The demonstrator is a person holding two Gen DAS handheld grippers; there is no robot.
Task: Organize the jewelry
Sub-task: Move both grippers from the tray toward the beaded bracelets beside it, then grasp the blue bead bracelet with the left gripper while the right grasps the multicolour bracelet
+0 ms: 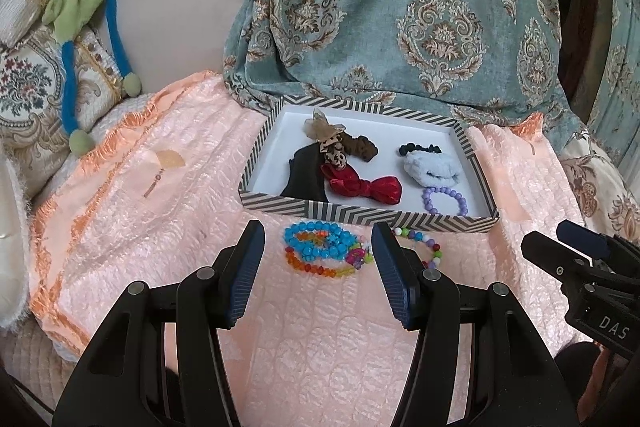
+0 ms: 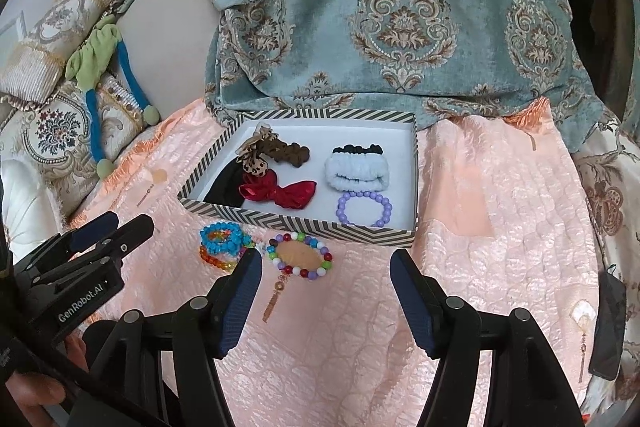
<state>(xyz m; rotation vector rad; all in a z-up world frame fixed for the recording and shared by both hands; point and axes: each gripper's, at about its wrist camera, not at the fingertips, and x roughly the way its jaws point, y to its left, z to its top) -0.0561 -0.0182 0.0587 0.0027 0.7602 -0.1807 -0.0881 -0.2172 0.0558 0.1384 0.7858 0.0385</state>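
Peach quilted bedding (image 2: 500, 227) carries a striped box (image 2: 304, 229) already holding scrunchies, a red bow (image 2: 280, 193) and a lilac bracelet (image 2: 364, 209); blue (image 1: 316, 241), orange (image 1: 316, 269) and multicoloured bracelets (image 2: 300, 255) lie outside, just before it; left gripper (image 1: 318, 267) and right gripper (image 2: 326, 291) hover agape, empty.

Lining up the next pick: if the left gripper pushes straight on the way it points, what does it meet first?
Probably the blue bead bracelet with the orange one under it, lying on the pink blanket between the open left gripper fingers, short of the striped box. Depth is uncertain.
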